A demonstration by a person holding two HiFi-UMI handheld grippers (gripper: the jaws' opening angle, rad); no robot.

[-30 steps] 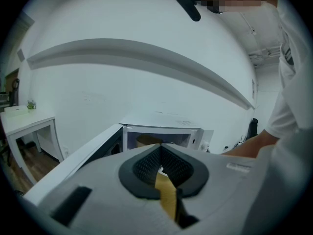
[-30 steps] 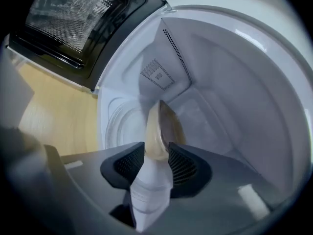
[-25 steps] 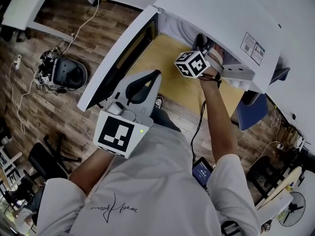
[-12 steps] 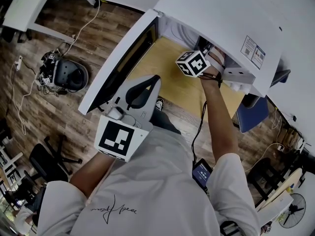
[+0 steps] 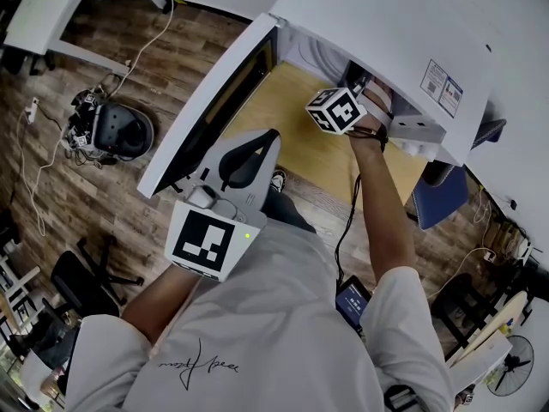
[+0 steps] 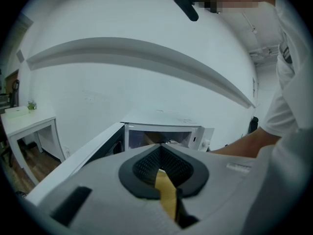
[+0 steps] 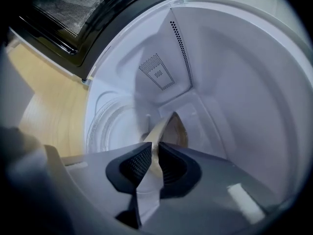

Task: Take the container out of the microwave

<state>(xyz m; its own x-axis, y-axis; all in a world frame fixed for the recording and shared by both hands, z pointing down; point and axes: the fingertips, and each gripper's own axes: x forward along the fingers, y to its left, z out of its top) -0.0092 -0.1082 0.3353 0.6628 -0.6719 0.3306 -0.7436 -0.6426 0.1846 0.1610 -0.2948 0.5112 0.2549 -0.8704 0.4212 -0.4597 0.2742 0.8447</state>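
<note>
The white microwave [image 5: 386,24] stands on a yellow table [image 5: 296,140] with its door [image 5: 206,101] swung open to the left. My right gripper [image 7: 155,146] reaches into the cavity, and only its marker cube [image 5: 336,110] shows in the head view. Its jaws are closing, and the pads sit against both sides of the thin rim of a pale beige container [image 7: 171,126]. That container rests on the glass turntable [image 7: 105,126]. My left gripper [image 5: 273,134] hangs back outside in front of the door, its jaws together with nothing between them [image 6: 160,148].
The dark door window [image 7: 83,13] is at the right gripper's upper left. Cavity walls close in around the right gripper. On the wooden floor lie cables and a grey device [image 5: 116,131]. There is also a black chair [image 5: 77,281] and a blue seat [image 5: 442,191].
</note>
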